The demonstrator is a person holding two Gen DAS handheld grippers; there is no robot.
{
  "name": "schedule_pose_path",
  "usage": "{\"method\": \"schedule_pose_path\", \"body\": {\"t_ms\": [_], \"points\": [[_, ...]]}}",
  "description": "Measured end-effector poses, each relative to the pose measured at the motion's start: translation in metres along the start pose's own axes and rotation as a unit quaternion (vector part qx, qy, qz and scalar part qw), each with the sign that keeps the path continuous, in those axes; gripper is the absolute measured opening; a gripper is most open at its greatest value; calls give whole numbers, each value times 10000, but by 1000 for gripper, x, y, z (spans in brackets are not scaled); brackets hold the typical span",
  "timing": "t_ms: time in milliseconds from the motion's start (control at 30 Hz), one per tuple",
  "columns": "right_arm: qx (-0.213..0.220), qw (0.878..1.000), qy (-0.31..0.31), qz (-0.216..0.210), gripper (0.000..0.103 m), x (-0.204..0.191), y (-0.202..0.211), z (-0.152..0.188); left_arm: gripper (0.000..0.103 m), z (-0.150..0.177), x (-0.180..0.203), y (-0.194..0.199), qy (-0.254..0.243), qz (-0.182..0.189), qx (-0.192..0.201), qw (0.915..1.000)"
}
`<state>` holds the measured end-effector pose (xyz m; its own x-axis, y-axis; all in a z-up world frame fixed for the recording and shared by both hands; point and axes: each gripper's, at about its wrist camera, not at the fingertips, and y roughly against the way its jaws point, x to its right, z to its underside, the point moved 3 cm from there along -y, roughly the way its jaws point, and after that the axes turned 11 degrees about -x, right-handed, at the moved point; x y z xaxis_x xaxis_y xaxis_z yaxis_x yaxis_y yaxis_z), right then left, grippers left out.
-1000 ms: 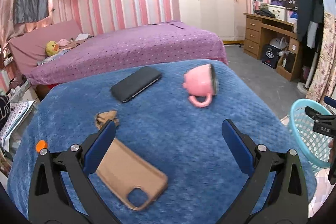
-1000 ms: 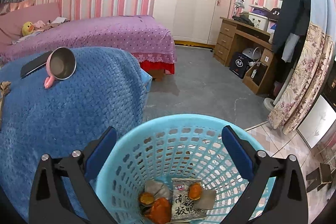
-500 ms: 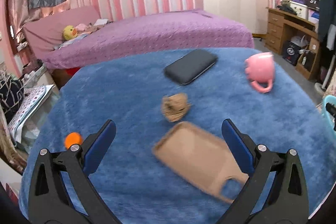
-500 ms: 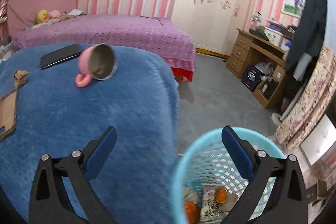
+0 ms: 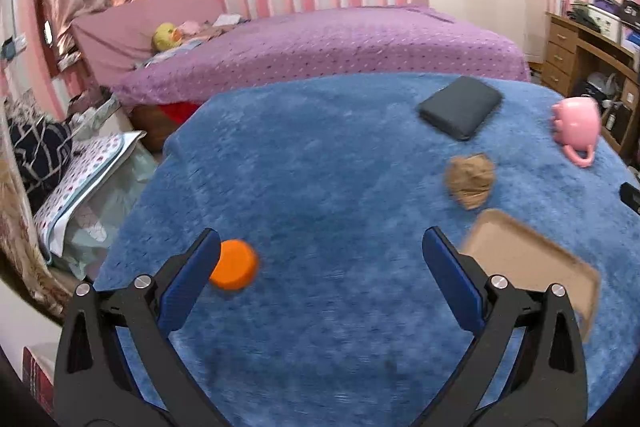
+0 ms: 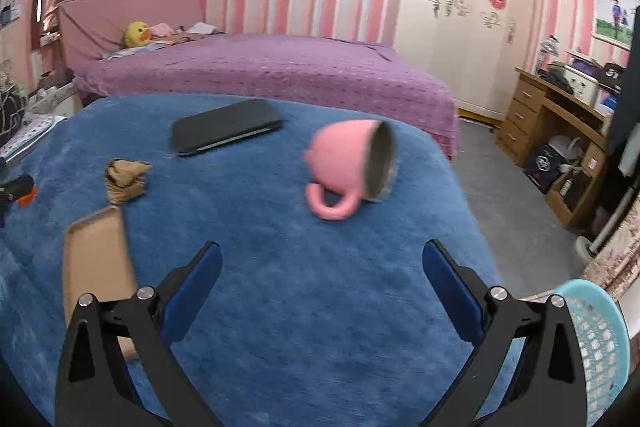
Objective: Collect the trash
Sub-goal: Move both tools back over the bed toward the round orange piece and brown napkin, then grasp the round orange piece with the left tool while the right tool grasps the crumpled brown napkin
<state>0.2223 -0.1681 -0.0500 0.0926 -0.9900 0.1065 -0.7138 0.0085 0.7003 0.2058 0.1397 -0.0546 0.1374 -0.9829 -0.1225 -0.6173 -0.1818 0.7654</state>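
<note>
A small orange round piece (image 5: 234, 270) lies on the blue blanket (image 5: 320, 179), just beside the left finger of my open left gripper (image 5: 320, 259). A crumpled brown wad (image 5: 470, 179) (image 6: 125, 179) sits farther right, near a tan phone case (image 5: 532, 259) (image 6: 96, 259). My right gripper (image 6: 322, 263) is open and empty above the blanket (image 6: 320, 307), in front of a tipped pink mug (image 6: 348, 167). The light blue basket (image 6: 592, 347) shows at the lower right edge of the right wrist view, partly behind the right finger.
A black phone (image 5: 460, 111) (image 6: 226, 126) and the pink mug (image 5: 576, 127) lie on the blanket's far side. A purple bed (image 6: 260, 71) stands behind. A wooden desk (image 6: 560, 123) is at the right. Bags and cloth (image 5: 76, 187) pile at the left floor.
My left gripper has swung left, bringing the orange piece close to its left finger. My right gripper has turned away from the basket toward the blanket and the mug.
</note>
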Motion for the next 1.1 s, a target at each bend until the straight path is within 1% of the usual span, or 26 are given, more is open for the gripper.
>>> {"method": "schedule_pose_path", "body": {"t_ms": [133, 300, 400, 500, 567, 633, 733, 833, 900, 933, 1033, 1100], "points": [[-27, 9997, -164, -158, 98, -21, -7, -5, 98, -1, -26, -20, 297, 49, -246, 9992], [-72, 9996, -283, -57, 98, -32, -14, -14, 98, 3, -52, -37, 593, -58, -440, 9973], [-40, 9995, -281, -150, 98, -38, -15, -20, 98, 5, -66, -50, 841, 102, -637, 9944], [-57, 9993, -199, -308, 98, -46, -18, -24, 97, 6, -76, -62, 1039, 157, -816, 9911], [-151, 9990, -81, -415, 98, -55, -22, -27, 97, 5, -79, -67, 1110, 212, -905, 9895], [-263, 9987, 116, -409, 98, -66, -28, -28, 97, 3, -79, -69, 1094, 200, -909, 9896], [-317, 9982, 340, -379, 98, -81, -35, -30, 97, 2, -84, -73, 1162, 235, -921, 9887], [-365, 9971, 486, -454, 98, -94, -39, -32, 90, 3, -87, -73, 1205, 274, -948, 9878], [-363, 9966, 533, -507, 98, -100, -40, -34, 84, 9, -84, -70, 1106, 200, -997, 9886], [-364, 9963, 561, -539, 98, -104, -42, -36, 83, 11, -81, -68, 1045, 160, -1008, 9893], [-430, 9950, 654, -626, 98, -115, -49, -41, 75, 10, -75, -66, 904, 25, -959, 9913], [-448, 9940, 725, -689, 98, -124, -53, -45, 65, 10, -76, -65, 967, -21, -955, 9907]]}}
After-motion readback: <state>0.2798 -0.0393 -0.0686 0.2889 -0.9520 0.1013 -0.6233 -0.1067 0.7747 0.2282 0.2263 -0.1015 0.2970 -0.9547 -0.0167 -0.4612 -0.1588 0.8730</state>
